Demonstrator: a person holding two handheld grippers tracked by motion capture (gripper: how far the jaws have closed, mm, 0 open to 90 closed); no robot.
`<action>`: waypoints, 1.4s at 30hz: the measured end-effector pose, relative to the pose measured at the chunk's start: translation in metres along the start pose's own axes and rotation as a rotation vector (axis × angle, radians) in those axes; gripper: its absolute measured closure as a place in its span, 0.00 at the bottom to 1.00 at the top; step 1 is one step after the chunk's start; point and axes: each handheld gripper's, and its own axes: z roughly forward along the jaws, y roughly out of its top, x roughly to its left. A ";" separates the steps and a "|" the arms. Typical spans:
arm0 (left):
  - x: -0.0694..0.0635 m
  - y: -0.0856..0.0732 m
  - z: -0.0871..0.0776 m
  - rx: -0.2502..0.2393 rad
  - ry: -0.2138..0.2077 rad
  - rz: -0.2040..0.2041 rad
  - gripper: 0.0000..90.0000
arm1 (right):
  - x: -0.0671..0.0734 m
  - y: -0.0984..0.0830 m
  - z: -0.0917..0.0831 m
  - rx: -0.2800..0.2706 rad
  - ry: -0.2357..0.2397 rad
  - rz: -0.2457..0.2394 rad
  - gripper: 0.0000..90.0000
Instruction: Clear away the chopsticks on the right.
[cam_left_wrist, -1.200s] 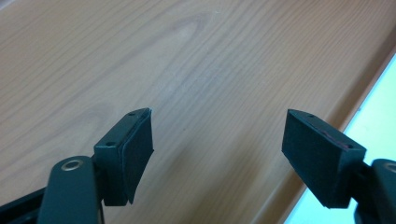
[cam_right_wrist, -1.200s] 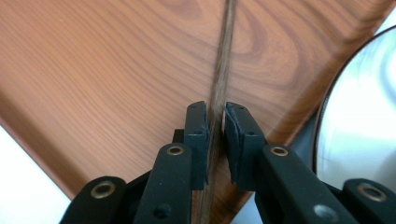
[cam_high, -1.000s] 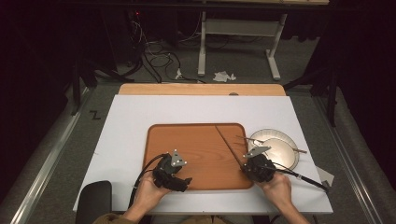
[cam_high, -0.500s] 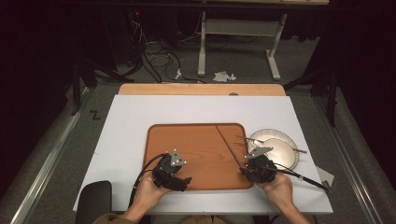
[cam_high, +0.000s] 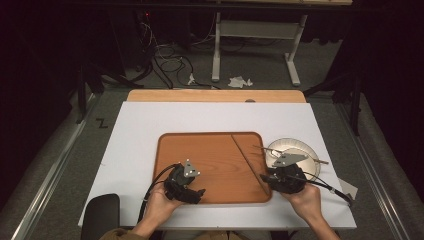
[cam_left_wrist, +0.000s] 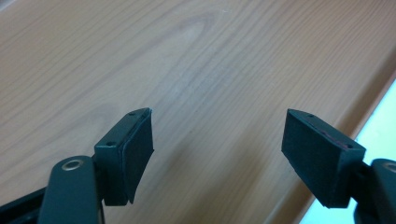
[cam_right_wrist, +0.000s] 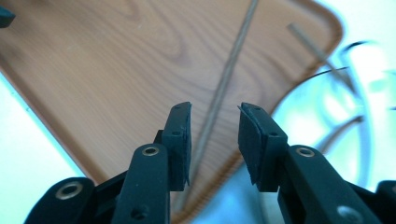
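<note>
Item: thin wooden stick (cam_high: 247, 159) (apparently a chopstick), lying flat on the right part of the brown wooden tray (cam_high: 200, 150), running slantwise from the far middle toward the near right corner.

Handling, by judgement: light, stiff, slim and smooth, so liable to roll or pivot between pads. Best taken across its width near the middle, or just nearward of it, for balance; a pinch at the very tip would likely let it swing.

Second stick (cam_high: 292, 155): rests across the white plate (cam_high: 280, 145), just right of the tray.

Right gripper (cam_right_wrist: 214, 140): jaws have just been opening, now about half apart. The stick on the tray (cam_right_wrist: 224, 88) shows in the gap below them, untouched by either pad; nothing held.

Left gripper (cam_left_wrist: 219, 149): jaws wide apart above bare tray wood (cam_left_wrist: 187, 56) at the near left, holding nothing.

Support: white table (cam_high: 140, 125).
</note>
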 end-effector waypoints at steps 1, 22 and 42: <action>0.000 0.000 0.000 -0.001 0.001 -0.001 0.28 | -0.003 0.000 -0.008 -0.011 -0.022 -0.003 0.71; 0.004 -0.009 -0.009 -0.012 0.021 -0.042 0.28 | -0.061 -0.008 -0.046 -0.067 -0.137 0.087 0.74; 0.004 -0.010 -0.009 -0.013 0.019 -0.047 0.28 | -0.126 -0.045 -0.061 0.006 -0.296 0.268 0.76</action>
